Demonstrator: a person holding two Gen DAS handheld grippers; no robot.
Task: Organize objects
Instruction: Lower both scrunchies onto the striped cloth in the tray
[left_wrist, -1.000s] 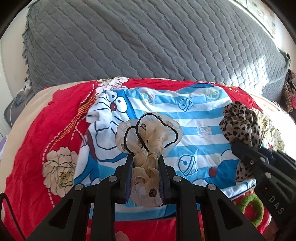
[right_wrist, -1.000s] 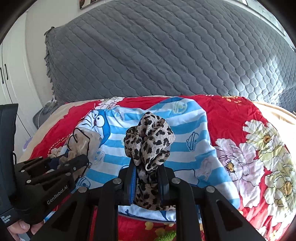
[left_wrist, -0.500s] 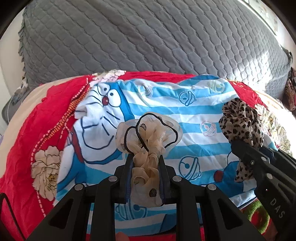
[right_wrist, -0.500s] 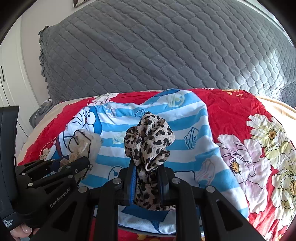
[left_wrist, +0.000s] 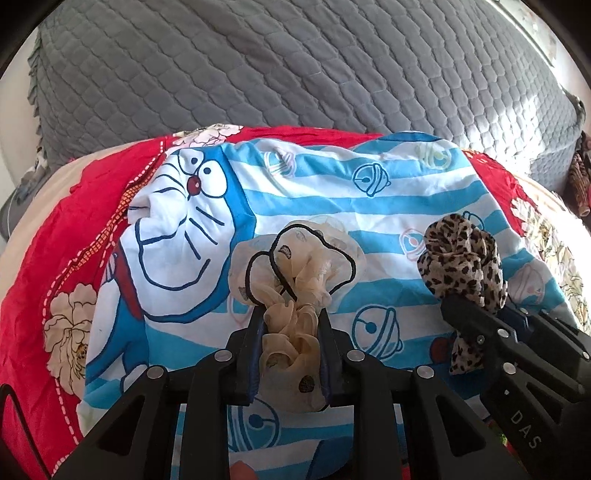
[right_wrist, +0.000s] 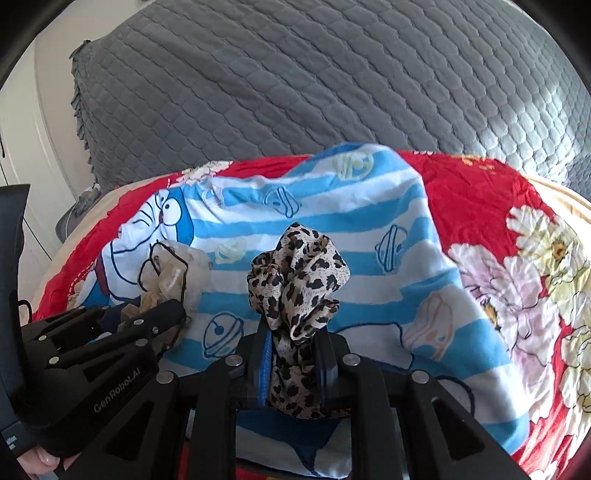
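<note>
My left gripper (left_wrist: 291, 314) is shut on a cream sheer scrunchie (left_wrist: 295, 266) with a black edge, held above a blue-and-white striped Doraemon cloth (left_wrist: 332, 192). My right gripper (right_wrist: 291, 332) is shut on a leopard-print scrunchie (right_wrist: 295, 273), held above the same cloth (right_wrist: 351, 206). In the left wrist view the right gripper (left_wrist: 476, 314) and the leopard scrunchie (left_wrist: 461, 262) sit at the right. In the right wrist view the left gripper (right_wrist: 162, 314) and the cream scrunchie (right_wrist: 170, 269) sit at the left.
The cartoon cloth lies on a red floral bedsheet (right_wrist: 480, 206), also seen in the left wrist view (left_wrist: 55, 266). A grey quilted cover (left_wrist: 295, 62) rises behind it. A white cupboard (right_wrist: 22, 147) stands at the far left.
Both grippers have moved forward over the cartoon cloth, each still holding its scrunchie. The green ring and red sheet near the front edge have dropped out of view.
</note>
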